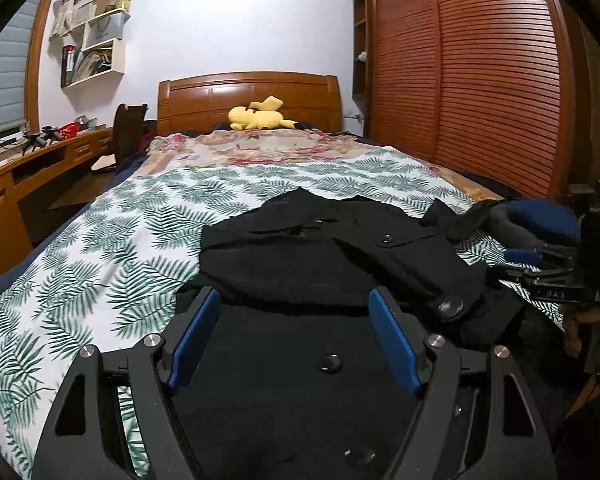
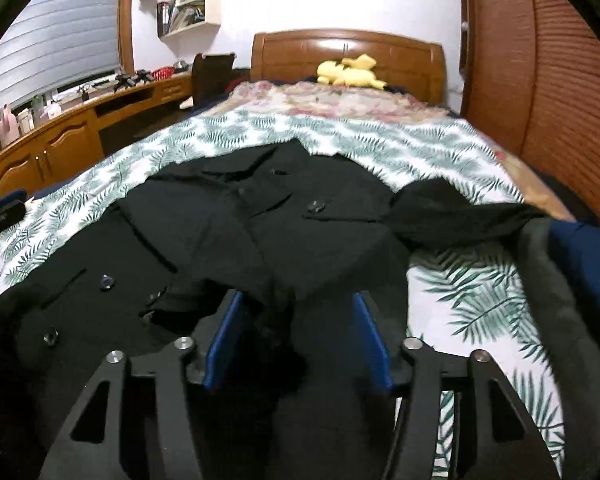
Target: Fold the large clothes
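Blue pads of the left tool [image 1: 294, 306] stand wide apart over the black coat [image 1: 332, 252] without pressing it, and the right tool [image 2: 296, 308] is likewise parted, a loose bunch of coat fabric lying between its pads but not clamped. Much of the coat's near hem is hidden under both tools and its dark folds are hard to separate; it lies on the leaf-print sheet [image 1: 100, 248] of the bed, collar toward the headboard [image 1: 248, 98], long axis running down the bed. One sleeve [image 2: 460, 208] reaches toward the wardrobe-side edge, with bare sheet open on the other side and beyond the collar.
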The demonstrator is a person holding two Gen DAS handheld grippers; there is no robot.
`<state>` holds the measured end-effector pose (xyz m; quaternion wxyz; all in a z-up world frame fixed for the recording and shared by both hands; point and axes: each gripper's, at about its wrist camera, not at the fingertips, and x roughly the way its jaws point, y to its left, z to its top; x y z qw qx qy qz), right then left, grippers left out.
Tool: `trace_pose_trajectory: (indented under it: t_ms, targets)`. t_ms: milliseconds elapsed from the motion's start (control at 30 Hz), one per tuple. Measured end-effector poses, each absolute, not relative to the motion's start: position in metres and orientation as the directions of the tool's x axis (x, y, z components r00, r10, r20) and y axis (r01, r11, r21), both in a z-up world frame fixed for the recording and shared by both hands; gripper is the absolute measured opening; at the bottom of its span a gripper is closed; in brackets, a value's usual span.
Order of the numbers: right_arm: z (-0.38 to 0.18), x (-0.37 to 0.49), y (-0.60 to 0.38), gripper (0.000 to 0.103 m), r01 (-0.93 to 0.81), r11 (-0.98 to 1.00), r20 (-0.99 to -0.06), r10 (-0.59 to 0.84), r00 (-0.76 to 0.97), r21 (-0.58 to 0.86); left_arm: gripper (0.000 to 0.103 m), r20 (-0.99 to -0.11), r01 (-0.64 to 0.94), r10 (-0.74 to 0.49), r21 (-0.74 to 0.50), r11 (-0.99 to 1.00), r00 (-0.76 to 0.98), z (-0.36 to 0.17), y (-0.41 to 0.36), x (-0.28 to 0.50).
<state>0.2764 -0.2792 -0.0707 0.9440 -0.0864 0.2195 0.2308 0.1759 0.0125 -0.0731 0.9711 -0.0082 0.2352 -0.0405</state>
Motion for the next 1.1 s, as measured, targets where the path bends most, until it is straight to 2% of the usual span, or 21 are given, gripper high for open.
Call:
trace_pose_trajectory:
  t_ms: [200, 400, 633, 700, 767, 933, 967, 1000, 1033, 1067, 1100]
  targets:
    - [-0.078, 0.242, -0.272, 0.06, -0.572, 0.818, -0.414, 0.5, 0.76, -0.061, 0.078, -0.462, 0.092, -0.095, -0.029, 0.995, 0.882, -0.077, -0.006, 0.182]
    - [-0.107, 0.231, -0.252, 0.06, -0.686, 0.726, -0.478, 0.584, 0.656, -0.053, 0.078, -0.474, 0.096, -0.093, -0.019, 0.995, 0.876, -0.079, -0.013, 0.186]
    - [-0.145, 0.239, -0.234, 0.061, -0.734, 0.677, -0.605, 0.561, 0.565, -0.057, 0.078, -0.484, 0.097, -0.091, -0.013, 0.995, 0.87, -0.081, -0.019, 0.19]
    - [-0.153, 0.245, -0.231, 0.068, -0.721, 0.69, -0.62, 0.538, 0.571, -0.066, 0.078, -0.487, 0.097, -0.089, -0.009, 0.995, 0.869, -0.081, -0.02, 0.191]
    - [-0.157, 0.246, -0.227, 0.07, -0.724, 0.685, -0.631, 0.526, 0.57, -0.083, 0.078, -0.488, 0.098, -0.089, -0.008, 0.995, 0.868, -0.081, -0.021, 0.192]
    - [-0.157, 0.244, -0.224, 0.071, -0.725, 0.682, -0.633, 0.519, 0.575, -0.099, 0.078, -0.49, 0.095, -0.084, -0.003, 0.995, 0.868, -0.081, -0.021, 0.193]
    - [-0.157, 0.244, -0.225, 0.067, -0.726, 0.68, -0.633, 0.52, 0.574, -0.1, 0.078, -0.49, 0.095, -0.084, -0.003, 0.995, 0.868, -0.081, -0.021, 0.193]
    - [-0.154, 0.243, -0.223, 0.052, -0.723, 0.681, -0.634, 0.509, 0.583, -0.118, 0.078, -0.49, 0.094, -0.083, -0.002, 0.996, 0.868, -0.081, -0.021, 0.193]
    - [-0.144, 0.237, -0.219, 0.045, -0.716, 0.683, -0.635, 0.492, 0.596, -0.143, 0.078, -0.49, 0.093, -0.082, -0.002, 0.996, 0.868, -0.081, -0.02, 0.192]
    - [-0.143, 0.237, -0.22, 0.032, -0.713, 0.684, -0.634, 0.485, 0.603, -0.154, 0.078, -0.49, 0.093, -0.082, -0.002, 0.996, 0.868, -0.081, -0.02, 0.192]
    - [-0.133, 0.237, -0.22, 0.024, -0.711, 0.688, -0.633, 0.487, 0.601, -0.146, 0.078, -0.49, 0.091, -0.081, -0.002, 0.996, 0.868, -0.081, -0.02, 0.192]
